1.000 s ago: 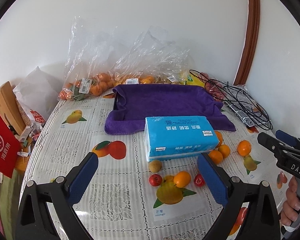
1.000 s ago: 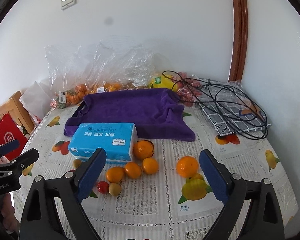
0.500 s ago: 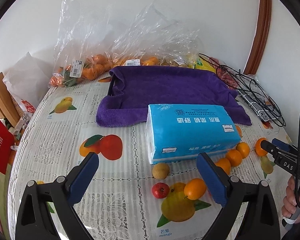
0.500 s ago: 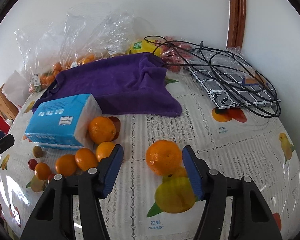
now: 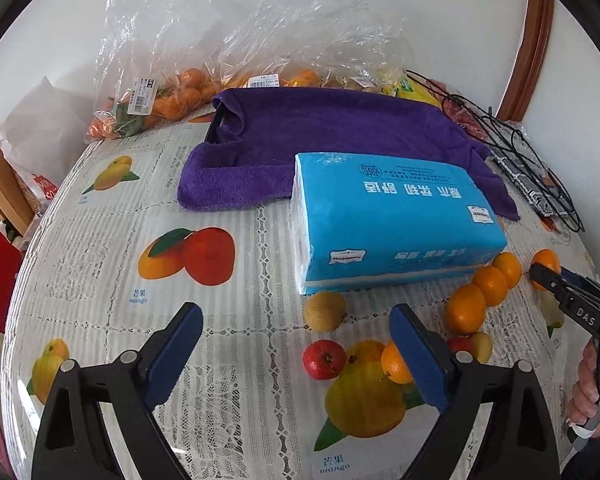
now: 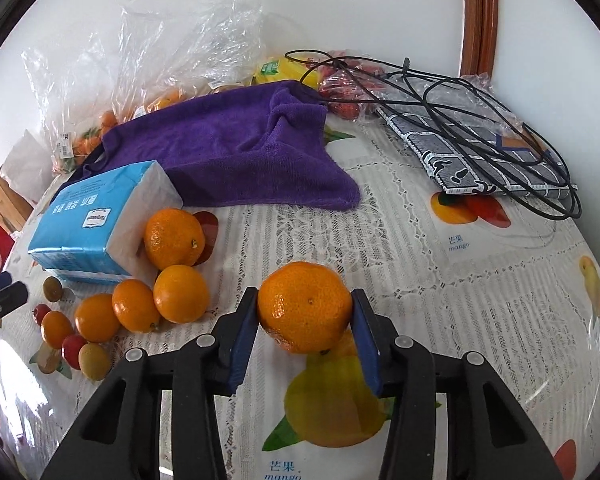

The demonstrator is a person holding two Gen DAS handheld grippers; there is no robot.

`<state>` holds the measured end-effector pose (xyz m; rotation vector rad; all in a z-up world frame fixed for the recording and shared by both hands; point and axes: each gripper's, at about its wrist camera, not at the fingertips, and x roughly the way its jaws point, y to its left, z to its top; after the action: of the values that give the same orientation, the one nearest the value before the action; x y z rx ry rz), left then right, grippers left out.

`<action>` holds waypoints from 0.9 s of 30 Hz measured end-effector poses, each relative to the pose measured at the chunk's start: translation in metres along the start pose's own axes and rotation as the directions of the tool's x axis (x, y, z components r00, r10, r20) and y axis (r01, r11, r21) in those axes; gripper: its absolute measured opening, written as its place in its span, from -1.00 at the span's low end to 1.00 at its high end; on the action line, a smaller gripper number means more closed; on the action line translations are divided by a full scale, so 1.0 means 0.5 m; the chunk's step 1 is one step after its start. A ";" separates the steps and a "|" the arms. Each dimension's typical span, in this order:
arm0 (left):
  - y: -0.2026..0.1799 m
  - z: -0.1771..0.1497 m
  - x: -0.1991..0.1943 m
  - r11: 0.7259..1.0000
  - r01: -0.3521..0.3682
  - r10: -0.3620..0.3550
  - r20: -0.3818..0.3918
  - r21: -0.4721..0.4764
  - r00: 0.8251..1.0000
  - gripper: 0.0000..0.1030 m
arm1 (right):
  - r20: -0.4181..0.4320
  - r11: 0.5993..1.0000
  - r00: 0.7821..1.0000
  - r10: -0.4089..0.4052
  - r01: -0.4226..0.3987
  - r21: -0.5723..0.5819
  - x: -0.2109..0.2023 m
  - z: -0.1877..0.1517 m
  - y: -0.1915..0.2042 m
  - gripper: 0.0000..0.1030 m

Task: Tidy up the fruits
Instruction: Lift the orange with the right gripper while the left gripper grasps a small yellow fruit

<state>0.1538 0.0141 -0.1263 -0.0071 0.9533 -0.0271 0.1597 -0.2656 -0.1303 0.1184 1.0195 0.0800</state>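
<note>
Right wrist view: right claw [image 6: 305, 334] closed on mandarin [image 6: 305, 306] above "mango" print; left claw [image 5: 296, 354] wide, empty.

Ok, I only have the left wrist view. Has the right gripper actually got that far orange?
Observer: Yes. The right gripper has just been closing, and its pads press on both sides of the lone orange.
Operator: Is it clear of the others?
Observer: Yes, it sits apart from the cluster of oranges.
Operator: Anything hidden behind the tissue pack?
Observer: A bigger orange sits at the white end of the tissue pack.
</note>
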 end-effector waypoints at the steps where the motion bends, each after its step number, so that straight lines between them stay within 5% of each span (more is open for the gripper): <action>1: -0.003 0.001 0.007 1.000 -0.004 0.004 -0.010 0.007 1.000 0.62 | -0.002 1.000 1.000 0.006 -0.006 -0.001 -0.002 -0.002 0.001 -0.13; 10: -0.021 0.011 0.052 0.999 0.007 -0.005 -0.065 0.037 0.998 0.17 | -0.005 1.000 1.000 0.014 -0.014 0.002 -0.010 -0.013 0.014 -0.13; 17: -0.016 0.003 0.067 0.999 0.021 -0.018 -0.080 0.032 0.997 -0.53 | -0.018 1.000 1.000 0.020 -0.021 -0.007 -0.012 -0.014 0.027 -0.13; 27: -0.003 0.002 0.021 0.997 0.073 -0.072 -0.041 0.013 0.997 -0.53 | -0.006 0.999 0.999 0.041 -0.041 -0.030 -0.057 -0.017 0.073 -0.13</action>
<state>0.1607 0.0123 -0.1344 -0.0275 0.9928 -0.1014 0.1372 -0.2323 -0.1055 0.1120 1.0212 0.1330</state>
